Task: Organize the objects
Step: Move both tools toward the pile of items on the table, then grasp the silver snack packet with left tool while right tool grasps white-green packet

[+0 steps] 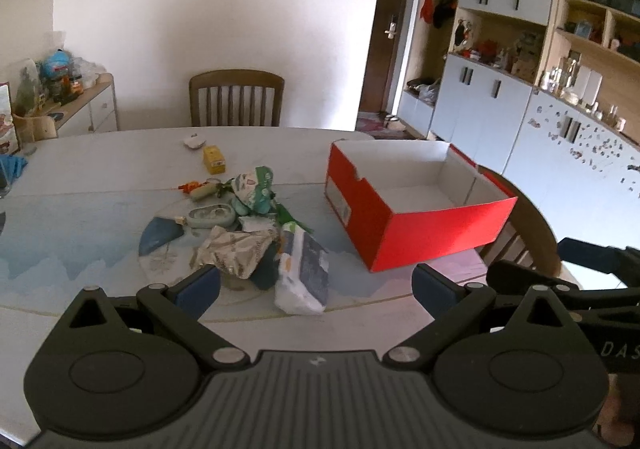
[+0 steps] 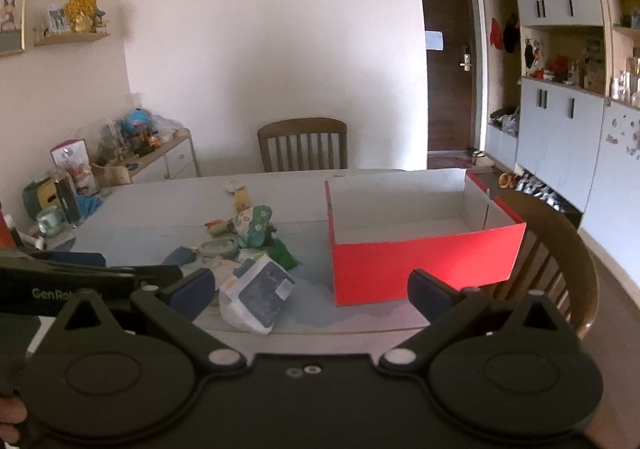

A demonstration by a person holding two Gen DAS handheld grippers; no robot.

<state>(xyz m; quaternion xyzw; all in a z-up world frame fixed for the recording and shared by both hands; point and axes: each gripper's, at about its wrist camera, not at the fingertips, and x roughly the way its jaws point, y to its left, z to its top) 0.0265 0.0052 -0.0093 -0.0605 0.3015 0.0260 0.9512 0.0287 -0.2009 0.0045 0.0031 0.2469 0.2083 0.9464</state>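
Left wrist view only: yellow carton [image 1: 214,158] lying flat behind the pile, clear of it; pale green case [image 1: 211,216] and crumpled wrapper [image 1: 236,251] plainly separate; right gripper seen side-on at the frame's right edge.
Right wrist view only: sideboard clutter and mugs at the table's far left; wall shelf with a gold ornament; left gripper's arm crossing the lower left.
Pile: small packets and wrappers heaped mid-table [image 1: 120,201], left of the red box [image 1: 424,237], apart from it.
Tissue pack [image 2: 256,295]: nearest item of the pile, tilted, close to the table's near edge.
Red box, inside: white, nothing visible in it; near corner close to the table's near edge, wooden chair [image 2: 552,249] just beyond its right side.
Open room: bare tabletop between pile and box, and along the near edge.
Left gripper [image 1: 316,283]: jaws spread wide, holding nothing, above the near edge facing the pile.
Right gripper [image 2: 312,289]: jaws equally wide, holding nothing, touching nothing.
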